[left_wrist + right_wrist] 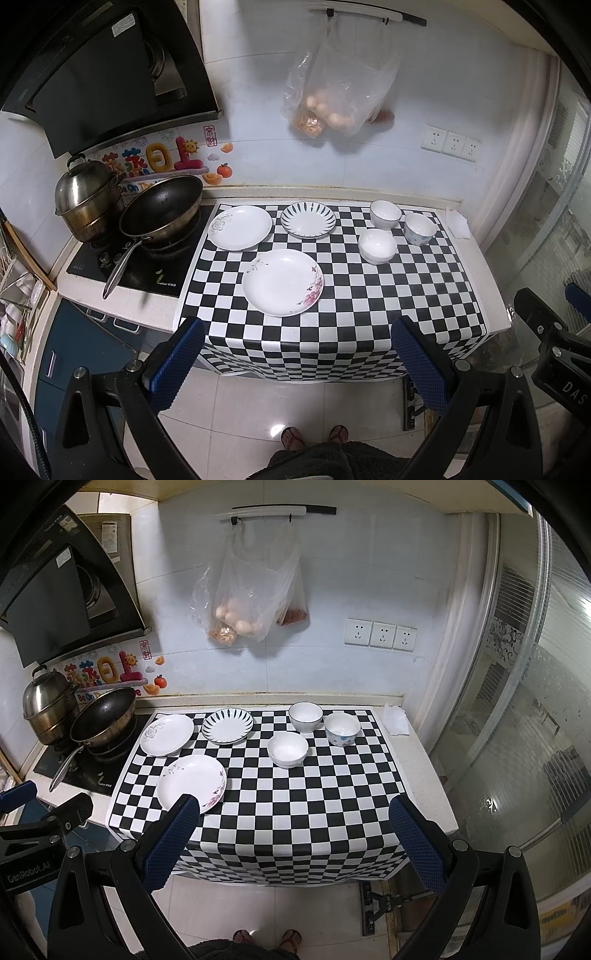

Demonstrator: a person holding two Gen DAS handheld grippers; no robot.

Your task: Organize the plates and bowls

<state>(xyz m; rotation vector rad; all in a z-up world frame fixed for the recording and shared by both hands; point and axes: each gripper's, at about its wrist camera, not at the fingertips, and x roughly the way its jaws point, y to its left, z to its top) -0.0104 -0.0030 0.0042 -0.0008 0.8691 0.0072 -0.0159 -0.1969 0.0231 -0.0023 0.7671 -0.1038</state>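
Three plates and three bowls lay spread on the checkered cloth [369, 314] over the tabletop [424, 775], none stacked. The pink-blossom plate [282, 282] sat nearest the front edge. Behind it, well apart from each other, lay the grey-flower plate [240, 227] on the left and the blue-striped plate [308, 219] beside it. To the right the bowls formed a loose cluster: a plain white bowl [377, 246] in front, a dark-rimmed white bowl [385, 215] behind it, and a blue-patterned bowl [420, 229] furthest right, close together though whether any touched could not be told.

Judging by this layout, the task had not begun; the step in hand looked like the approach. The left hand-held gripper [297, 365] hung above the floor in front of the tabletop, its blue-padded fingers [177, 365] wide apart and holding nothing. The right hand-held gripper [295, 842] was likewise spread wide and empty. A sensible next move would be for one to come down over a plate rim, pinch it between the pads and carry it onto another plate; thin glazed rims would probably call for a firm, level pinch.

The left wrist view showed the stove side more fully: the frying pan [162, 206], the steel steamer pot [86, 199] and a dish rack at the far left edge. The right wrist view showed more of the frosted glass partition, and a second hanging bag with red contents beside the bag of eggs [251, 602].
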